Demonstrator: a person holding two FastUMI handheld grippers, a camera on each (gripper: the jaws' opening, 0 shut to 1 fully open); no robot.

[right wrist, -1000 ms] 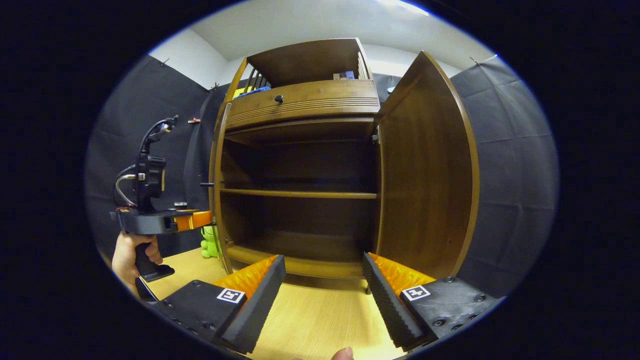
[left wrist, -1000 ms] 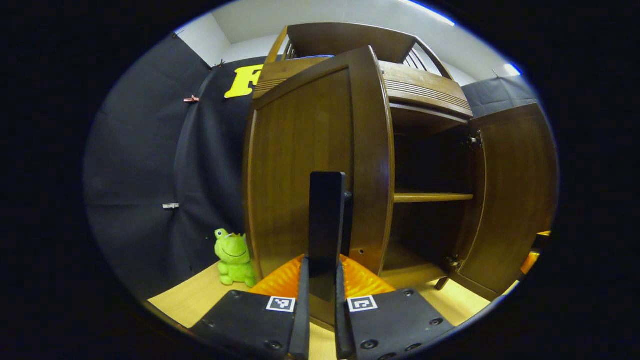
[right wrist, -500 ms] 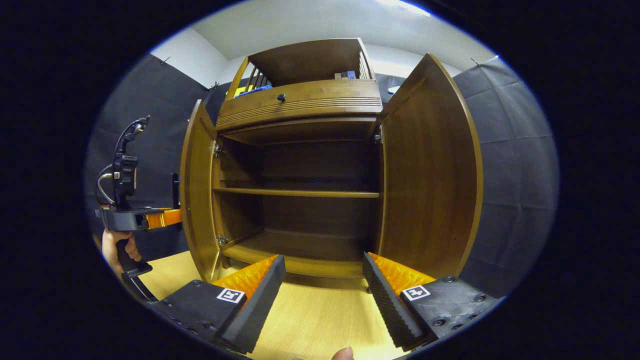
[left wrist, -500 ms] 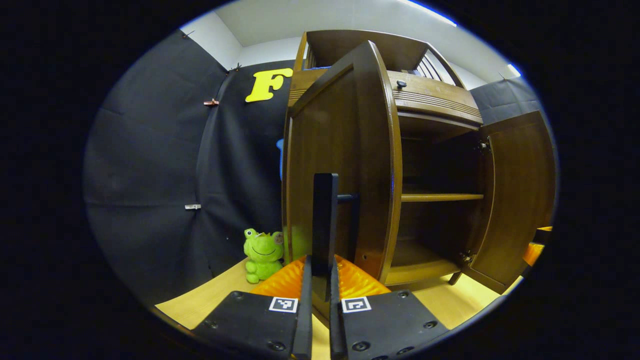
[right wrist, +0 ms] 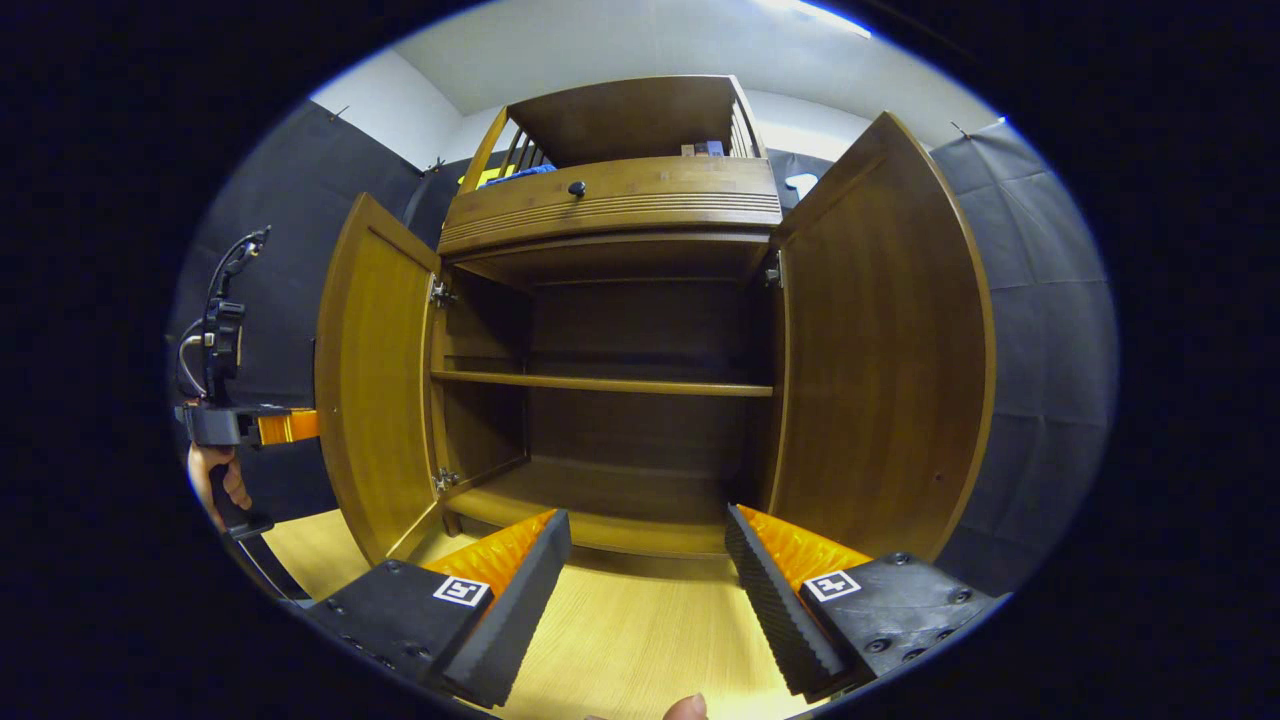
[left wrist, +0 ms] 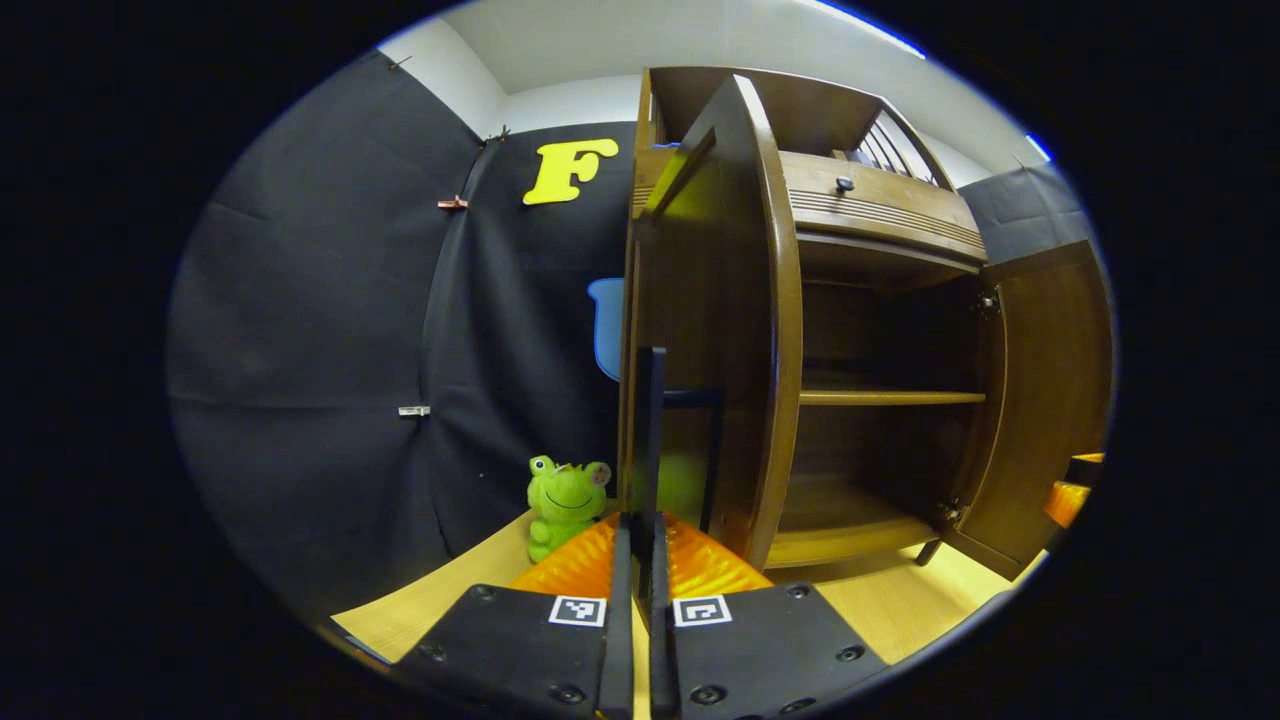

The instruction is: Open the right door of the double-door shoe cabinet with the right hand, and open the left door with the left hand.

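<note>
The brown wooden shoe cabinet (right wrist: 610,205) stands with both doors swung out. In the right gripper view its left door (right wrist: 375,370) and right door (right wrist: 880,350) frame the bare inner shelf (right wrist: 600,385). My right gripper (right wrist: 648,570) hangs open in front of the cabinet's base, touching nothing. In the left gripper view the left door (left wrist: 700,330) shows nearly edge-on. My left gripper (left wrist: 640,560) is shut on that door's black bar handle (left wrist: 655,420). The same left gripper (right wrist: 250,425), held by a hand, appears at the far left in the right gripper view.
A green frog toy (left wrist: 563,497) sits on the light wooden floor (right wrist: 640,650) left of the cabinet, close to the open left door. A drawer with a round knob (right wrist: 577,188) tops the doors. Black cloth walls close in on both sides.
The left door has swung farther out, from about half open to wide open, with my left gripper still on its handle and moving left. The right gripper has stayed open and nearly still.
</note>
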